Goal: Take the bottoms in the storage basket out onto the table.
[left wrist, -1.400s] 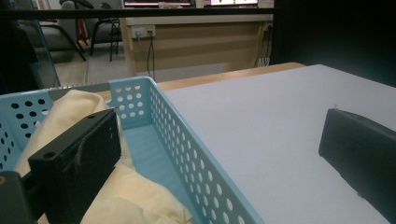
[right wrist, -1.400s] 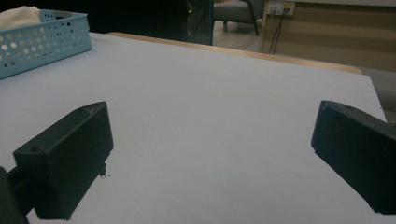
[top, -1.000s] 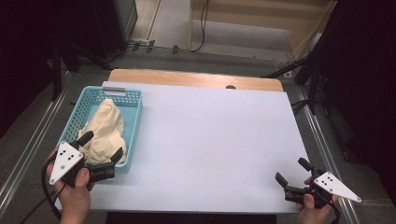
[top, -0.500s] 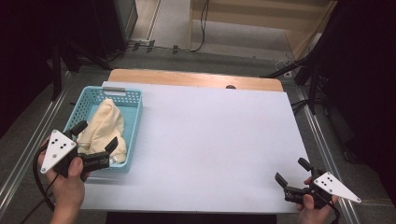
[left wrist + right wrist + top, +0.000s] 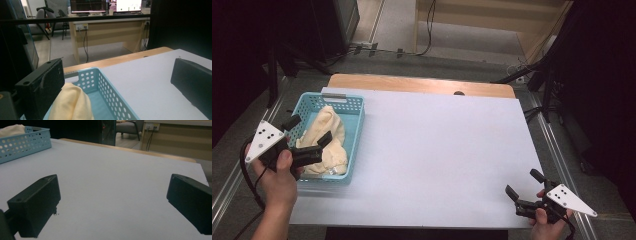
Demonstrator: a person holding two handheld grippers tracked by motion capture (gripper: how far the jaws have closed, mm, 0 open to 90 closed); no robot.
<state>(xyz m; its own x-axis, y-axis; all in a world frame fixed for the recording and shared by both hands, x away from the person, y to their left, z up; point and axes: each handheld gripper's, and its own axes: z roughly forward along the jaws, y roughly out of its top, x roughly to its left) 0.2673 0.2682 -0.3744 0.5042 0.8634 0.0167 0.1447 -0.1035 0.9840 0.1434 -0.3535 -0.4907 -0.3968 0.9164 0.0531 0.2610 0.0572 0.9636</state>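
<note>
A light blue perforated basket stands at the table's left, with a pale yellow cloth bunched inside it. My left gripper hovers open over the basket's near-left part, its jaws on either side of the cloth's near end. In the left gripper view the cloth lies against the left jaw, and the basket's wall runs between the jaws of the gripper. My right gripper rests open at the table's near right corner, nothing between its jaws. The basket stands far off from it.
A white sheet covers the table, with a wooden strip along the far edge. Metal rails run down both sides. Beyond the table are a wooden desk, chairs and hanging cables.
My left gripper has moved forward from the basket's near edge to above the cloth, and the hand has shifted a little left. The right gripper has stayed put.
</note>
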